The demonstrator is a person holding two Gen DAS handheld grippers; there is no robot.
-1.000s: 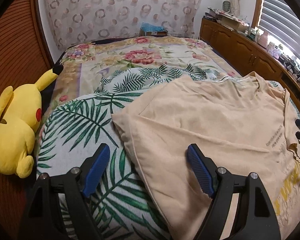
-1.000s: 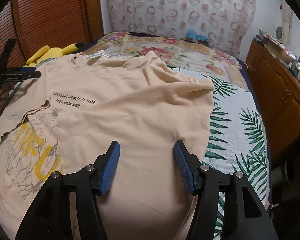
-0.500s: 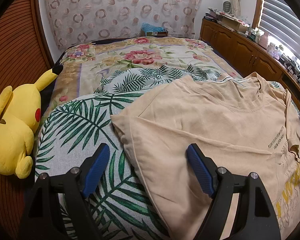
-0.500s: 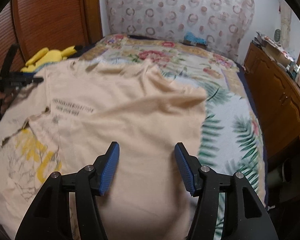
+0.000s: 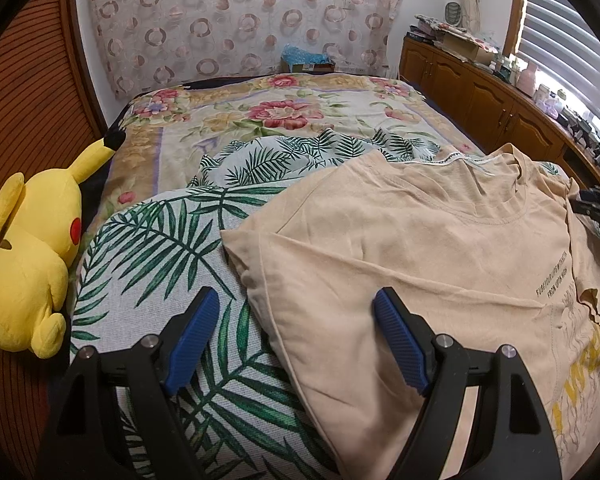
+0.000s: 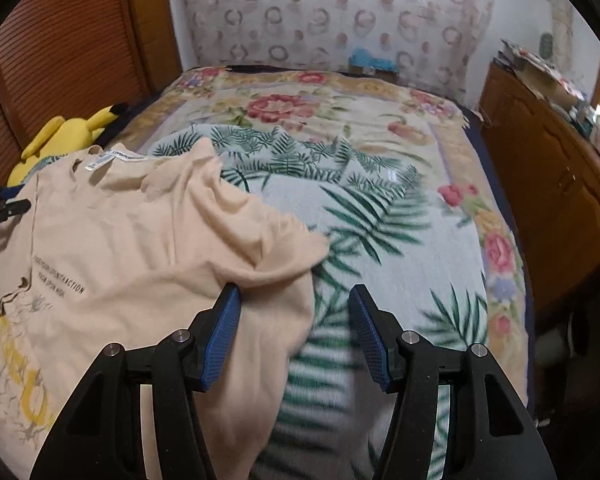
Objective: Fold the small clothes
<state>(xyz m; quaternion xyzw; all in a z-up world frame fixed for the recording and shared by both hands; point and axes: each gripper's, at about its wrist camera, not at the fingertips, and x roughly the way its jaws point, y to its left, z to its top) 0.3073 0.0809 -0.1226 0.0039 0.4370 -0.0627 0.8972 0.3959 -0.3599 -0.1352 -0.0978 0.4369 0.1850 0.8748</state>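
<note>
A beige T-shirt (image 5: 440, 264) with black lettering and a yellow print lies spread on a palm-leaf blanket (image 5: 148, 256) on the bed. Its sleeves are folded in over the body. My left gripper (image 5: 296, 336) is open and empty, hovering over the shirt's left folded edge. My right gripper (image 6: 294, 328) is open and empty, above the shirt's (image 6: 140, 264) right edge where it meets the blanket (image 6: 380, 248). Each gripper's tip shows at the far side of the other's view.
A yellow plush toy (image 5: 24, 264) lies at the bed's left edge by a wooden slatted wall. A floral bedspread (image 5: 284, 116) covers the far half of the bed. Wooden cabinets (image 5: 496, 108) with clutter on top run along the right side.
My right gripper has swung to the right, so the shirt now sits left in its view and the blanket fills the right. My left gripper has barely moved. Both stayed open.
</note>
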